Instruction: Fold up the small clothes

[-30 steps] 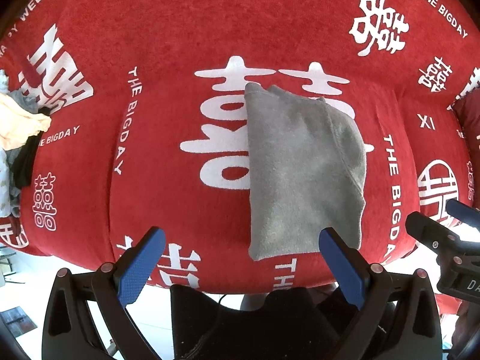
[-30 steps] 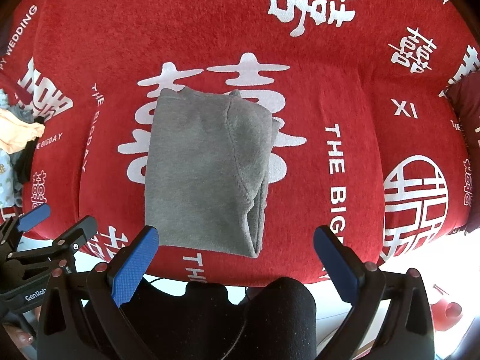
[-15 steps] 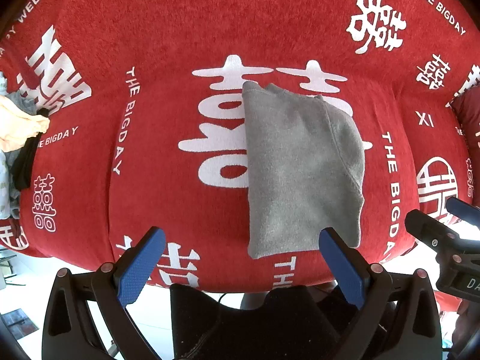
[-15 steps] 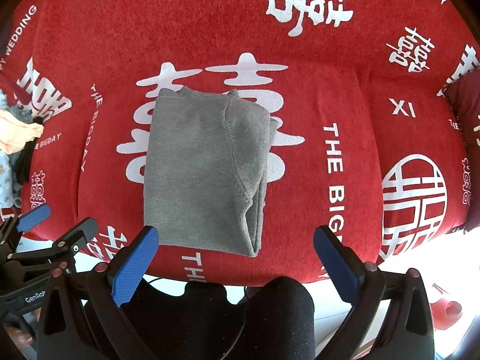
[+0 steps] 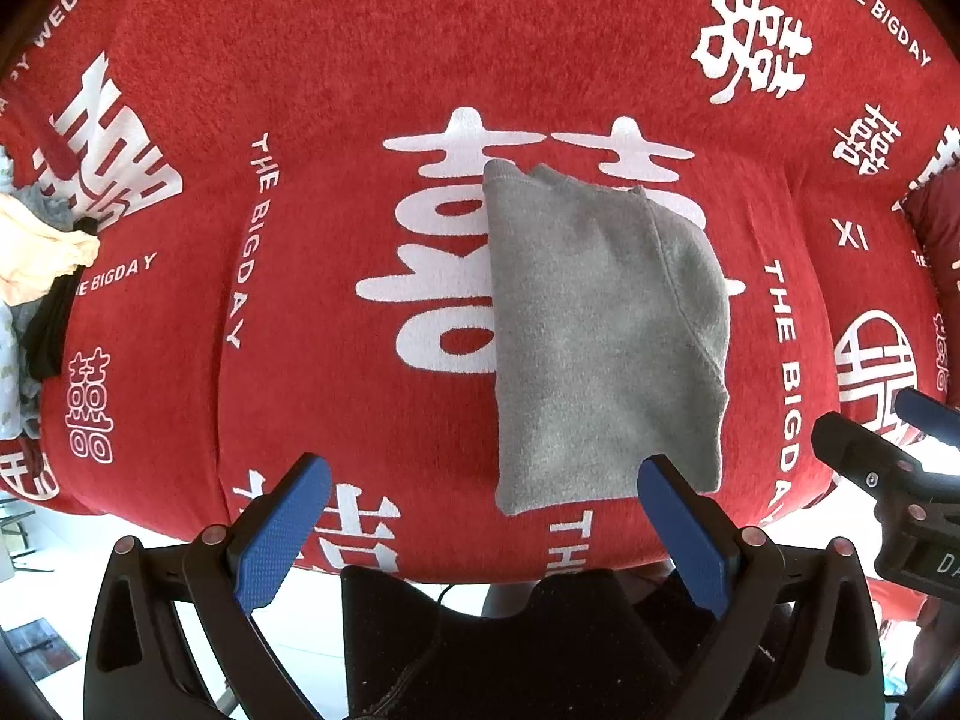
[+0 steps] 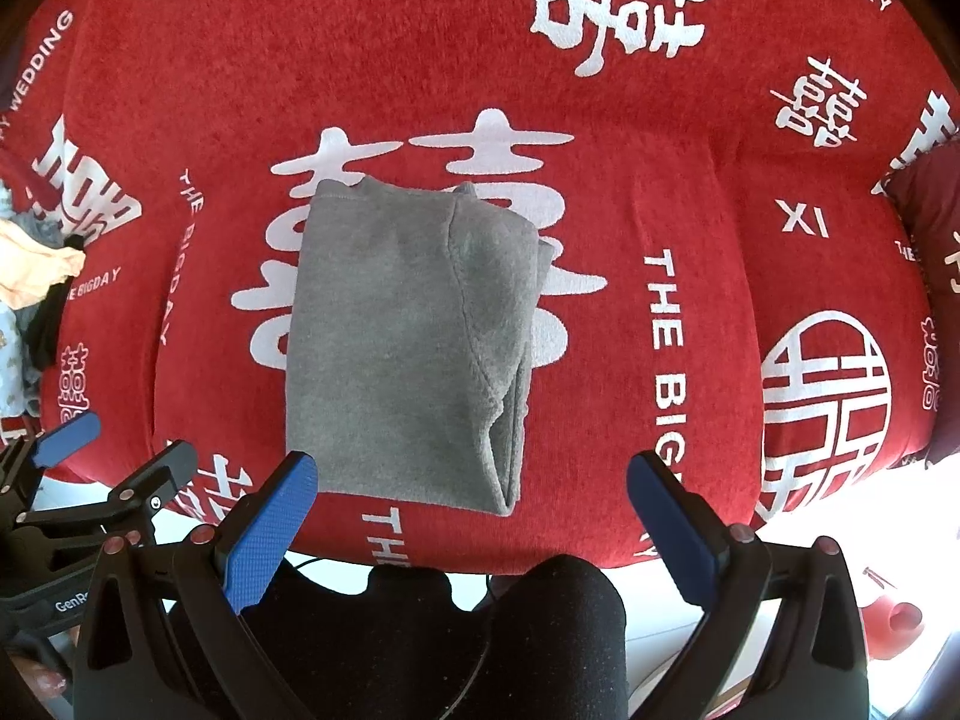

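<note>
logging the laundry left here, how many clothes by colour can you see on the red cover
grey folded garment: 1
peach garment in the side pile: 1
black garment in the pile: 1
pale printed garment in the pile: 1
other grey piece behind the peach one: 1
total: 5, though the pile is partly cut off at the frame edge

On the red cover (image 5: 336,90) in front of you, white print reads "THE BIGDAY" in several places, "XI" at the right, and "WEDDING" at the far left, among large double-happiness characters. The left tool (image 6: 90,498) carries "GenR", cut off.
</note>
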`<state>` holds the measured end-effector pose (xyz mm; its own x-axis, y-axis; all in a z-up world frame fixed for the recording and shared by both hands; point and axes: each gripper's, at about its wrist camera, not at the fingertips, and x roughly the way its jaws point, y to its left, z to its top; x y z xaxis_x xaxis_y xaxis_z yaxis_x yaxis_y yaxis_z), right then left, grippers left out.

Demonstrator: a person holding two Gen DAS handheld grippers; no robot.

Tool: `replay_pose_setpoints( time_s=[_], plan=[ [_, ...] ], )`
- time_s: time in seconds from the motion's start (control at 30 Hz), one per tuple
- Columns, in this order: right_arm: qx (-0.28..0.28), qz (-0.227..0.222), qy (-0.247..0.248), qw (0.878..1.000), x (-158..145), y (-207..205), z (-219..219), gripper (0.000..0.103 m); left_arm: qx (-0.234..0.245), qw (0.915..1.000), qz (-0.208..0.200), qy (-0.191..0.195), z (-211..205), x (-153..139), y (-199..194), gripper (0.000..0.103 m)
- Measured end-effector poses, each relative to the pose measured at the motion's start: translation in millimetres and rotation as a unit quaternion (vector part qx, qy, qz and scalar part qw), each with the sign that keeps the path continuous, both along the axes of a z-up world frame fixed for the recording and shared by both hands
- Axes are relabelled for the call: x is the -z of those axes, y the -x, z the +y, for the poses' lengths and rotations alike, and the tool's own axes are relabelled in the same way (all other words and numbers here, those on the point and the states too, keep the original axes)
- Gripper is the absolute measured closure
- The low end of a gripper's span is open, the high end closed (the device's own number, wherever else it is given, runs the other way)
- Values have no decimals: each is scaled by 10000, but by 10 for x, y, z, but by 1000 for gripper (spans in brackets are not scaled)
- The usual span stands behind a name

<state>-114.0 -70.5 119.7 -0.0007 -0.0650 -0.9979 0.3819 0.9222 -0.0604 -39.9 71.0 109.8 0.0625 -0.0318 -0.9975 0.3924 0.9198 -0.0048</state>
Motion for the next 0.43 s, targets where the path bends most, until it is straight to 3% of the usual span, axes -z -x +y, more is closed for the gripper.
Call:
replay_pose_setpoints(
  time_s=[0.43],
  plan=[
    [-44,28,2,10000,10,-5,5,0,103,9998,-114,103,-3,-19,-12,0]
  ],
)
